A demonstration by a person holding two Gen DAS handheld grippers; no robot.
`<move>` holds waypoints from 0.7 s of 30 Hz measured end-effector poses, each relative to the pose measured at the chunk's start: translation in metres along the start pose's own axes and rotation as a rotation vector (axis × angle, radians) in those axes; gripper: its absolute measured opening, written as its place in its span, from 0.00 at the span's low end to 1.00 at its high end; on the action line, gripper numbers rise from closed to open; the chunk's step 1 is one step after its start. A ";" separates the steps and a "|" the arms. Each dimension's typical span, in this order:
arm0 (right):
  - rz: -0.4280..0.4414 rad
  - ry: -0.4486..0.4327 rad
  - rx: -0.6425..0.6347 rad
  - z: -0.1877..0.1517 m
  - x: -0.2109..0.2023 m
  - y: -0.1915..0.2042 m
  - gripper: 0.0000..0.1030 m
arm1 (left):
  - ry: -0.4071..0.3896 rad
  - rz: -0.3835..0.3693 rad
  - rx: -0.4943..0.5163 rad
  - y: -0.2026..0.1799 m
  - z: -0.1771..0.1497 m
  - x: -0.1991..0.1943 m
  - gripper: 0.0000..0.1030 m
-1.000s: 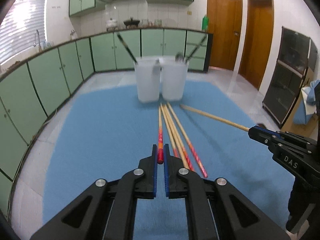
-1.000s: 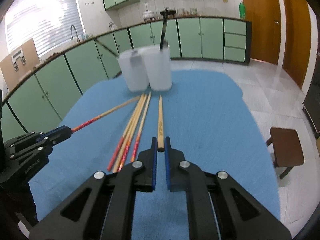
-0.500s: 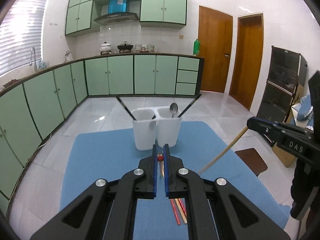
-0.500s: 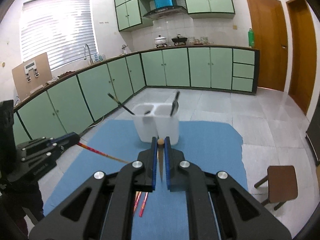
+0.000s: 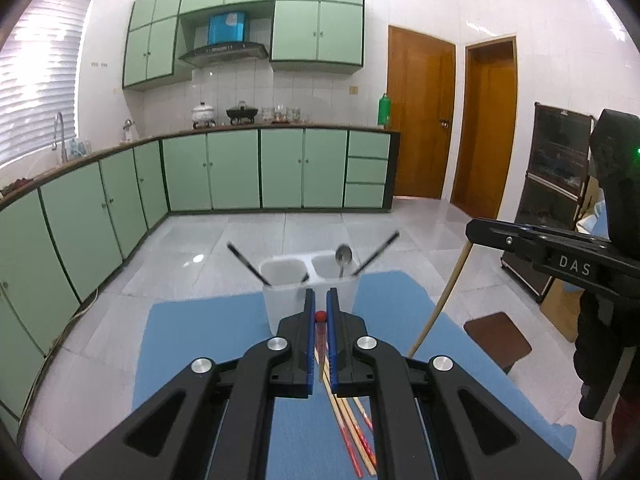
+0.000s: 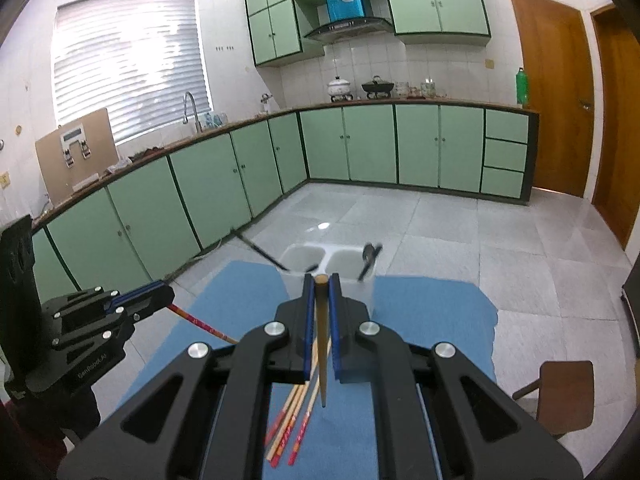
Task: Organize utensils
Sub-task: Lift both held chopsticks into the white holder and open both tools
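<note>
Left gripper point(image 5: 320, 316): jaws closed to a narrow gap, clamping a red-ended chopstick point(image 5: 320, 317) near its top end. The stick hangs down and away from the jaws, its lower tip above the blue mat point(image 5: 192, 344); in the right wrist view the same stick point(image 6: 200, 325) slants out of that gripper point(image 6: 162, 292) at the left.

Right gripper point(image 6: 320, 280): jaws likewise nearly closed, gripping a plain wooden chopstick point(image 6: 322, 344) by its upper end. The stick hangs almost upright, its point above the mat point(image 6: 432, 320). From the left wrist view it point(image 5: 444, 296) descends from the right gripper point(image 5: 474, 232) at the right.

Utensil holder: a white two-compartment holder point(image 5: 310, 276) stands at the far end of the mat, just beyond both grippers. The left compartment holds a dark chopstick point(image 5: 248, 266); the right holds a spoon point(image 5: 343, 258) and another dark stick point(image 5: 378, 250).

Remaining items: several loose chopsticks point(image 6: 290, 428) lie in a bundle on the near part of the mat, below the grippers.
</note>
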State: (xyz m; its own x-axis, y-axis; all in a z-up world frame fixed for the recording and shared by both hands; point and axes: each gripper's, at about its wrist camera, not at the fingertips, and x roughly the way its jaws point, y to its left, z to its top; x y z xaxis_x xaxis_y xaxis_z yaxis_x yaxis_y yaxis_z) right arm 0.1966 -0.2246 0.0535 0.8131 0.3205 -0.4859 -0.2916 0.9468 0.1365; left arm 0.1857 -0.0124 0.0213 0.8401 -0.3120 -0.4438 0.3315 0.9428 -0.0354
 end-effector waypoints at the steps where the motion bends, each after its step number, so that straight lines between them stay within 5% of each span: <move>1: 0.001 -0.012 -0.003 0.007 -0.001 -0.001 0.06 | -0.015 0.001 0.001 0.001 0.006 -0.002 0.05; 12: -0.042 -0.201 -0.041 0.109 0.011 -0.012 0.06 | -0.211 0.038 0.035 0.008 0.095 -0.008 0.05; 21: -0.103 -0.144 -0.039 0.112 0.093 -0.035 0.06 | -0.157 0.045 -0.007 0.027 0.106 0.074 0.05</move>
State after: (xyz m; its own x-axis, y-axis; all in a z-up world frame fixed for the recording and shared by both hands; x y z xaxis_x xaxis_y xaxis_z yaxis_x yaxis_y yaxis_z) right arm 0.3388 -0.2241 0.0997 0.9027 0.2258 -0.3663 -0.2201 0.9738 0.0579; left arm 0.3024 -0.0229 0.0820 0.9110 -0.2831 -0.3000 0.2892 0.9570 -0.0249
